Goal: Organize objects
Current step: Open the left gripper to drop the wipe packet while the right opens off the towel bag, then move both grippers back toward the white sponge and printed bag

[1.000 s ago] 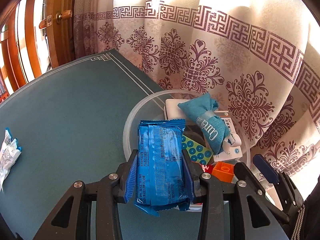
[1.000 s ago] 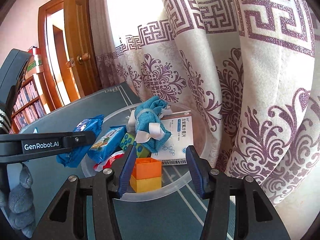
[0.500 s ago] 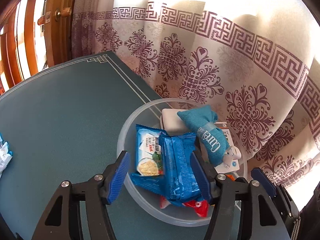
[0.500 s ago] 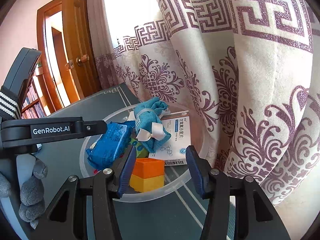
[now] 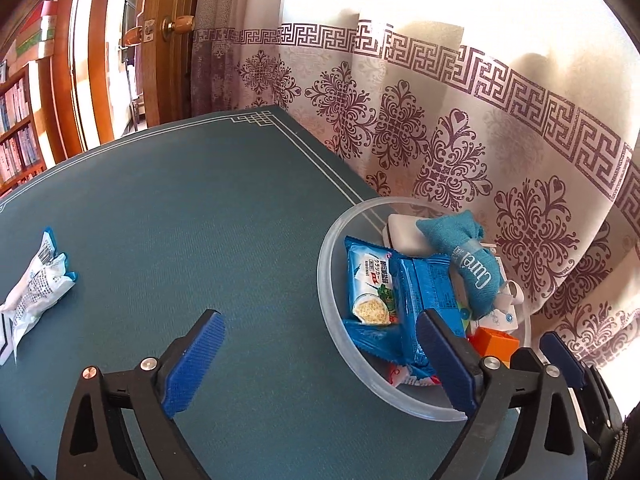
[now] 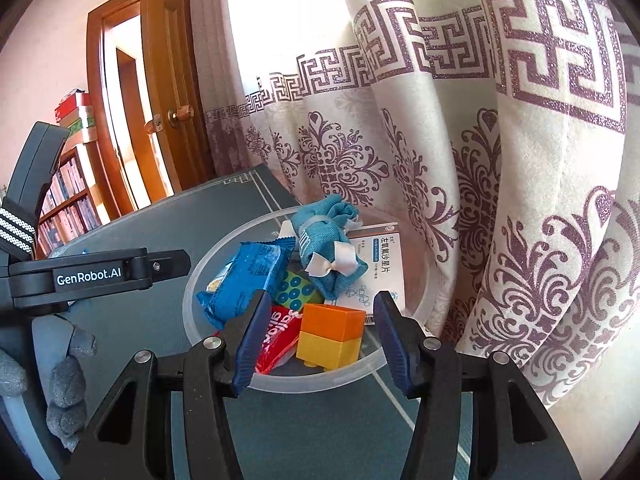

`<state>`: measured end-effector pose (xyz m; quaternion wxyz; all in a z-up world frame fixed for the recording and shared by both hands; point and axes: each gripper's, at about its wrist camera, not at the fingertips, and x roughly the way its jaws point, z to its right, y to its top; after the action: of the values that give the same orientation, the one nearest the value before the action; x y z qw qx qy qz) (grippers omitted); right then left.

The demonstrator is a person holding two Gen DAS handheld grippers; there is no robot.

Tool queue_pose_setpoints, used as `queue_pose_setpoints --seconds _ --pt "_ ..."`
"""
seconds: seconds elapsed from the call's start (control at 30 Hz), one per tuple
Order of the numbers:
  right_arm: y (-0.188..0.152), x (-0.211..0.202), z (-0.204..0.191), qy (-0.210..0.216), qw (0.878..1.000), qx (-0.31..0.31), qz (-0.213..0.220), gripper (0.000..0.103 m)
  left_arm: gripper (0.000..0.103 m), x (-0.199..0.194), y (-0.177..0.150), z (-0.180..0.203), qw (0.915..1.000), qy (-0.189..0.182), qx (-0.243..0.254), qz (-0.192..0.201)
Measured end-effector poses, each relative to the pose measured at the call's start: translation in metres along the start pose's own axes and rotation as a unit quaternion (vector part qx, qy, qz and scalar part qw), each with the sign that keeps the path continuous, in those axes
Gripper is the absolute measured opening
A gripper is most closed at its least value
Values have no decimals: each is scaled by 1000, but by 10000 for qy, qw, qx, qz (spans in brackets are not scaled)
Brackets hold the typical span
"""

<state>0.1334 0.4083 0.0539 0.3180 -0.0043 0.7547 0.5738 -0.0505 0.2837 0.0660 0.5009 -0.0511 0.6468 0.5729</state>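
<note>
We hold the left gripper [image 5: 320, 360] low over the teal counter [image 5: 180, 220], its jaws opening and already spread wide, with only bare counter surface between the blue pads [image 5: 192, 364]. The right-hand pad overlaps the near rim of the clear plastic bowl [image 5: 332, 236], which sits at the counter's far corner against the patterned curtain [image 5: 460, 140].

The blue cracker packet [image 5: 400, 300] lies loose in the bowl, resting on the other things and tipped toward the near-left rim, free of both jaws. Behind it we see a teal cloth pouch [image 5: 468, 264] tied with a white ribbon, lying across a white medicine box [image 6: 376, 264]. A green card with blue dots [image 6: 298, 290], a red packet [image 6: 280, 334] and an orange block stacked on a yellow block [image 6: 332, 336] fill the near side of the bowl.

The right gripper [image 6: 322, 344] hovers at the bowl's near rim, jaws opening slightly and standing apart on either side of the stacked blocks; from this angle they appear not to press on them, though we cannot be certain.

Well apart to the left on the counter lies a white wrapper with blue edges [image 5: 36, 288].
</note>
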Motion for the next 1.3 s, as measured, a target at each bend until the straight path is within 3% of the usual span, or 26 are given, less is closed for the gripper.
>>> queue_pose_setpoints --seconds 0.13,0.8,1.3 --pt "0 -3 -5 64 10000 -26 24 61 102 -5 -5 -10 9999 44 -132 9" --pt "-5 -15 -47 422 9981 -446 -12 64 103 -34 -27 -68 9958 773 -440 214" --pt "-20 7 -102 1225 9865 -890 -618 71 103 -49 -45 -110 9883 1349 -646 286"
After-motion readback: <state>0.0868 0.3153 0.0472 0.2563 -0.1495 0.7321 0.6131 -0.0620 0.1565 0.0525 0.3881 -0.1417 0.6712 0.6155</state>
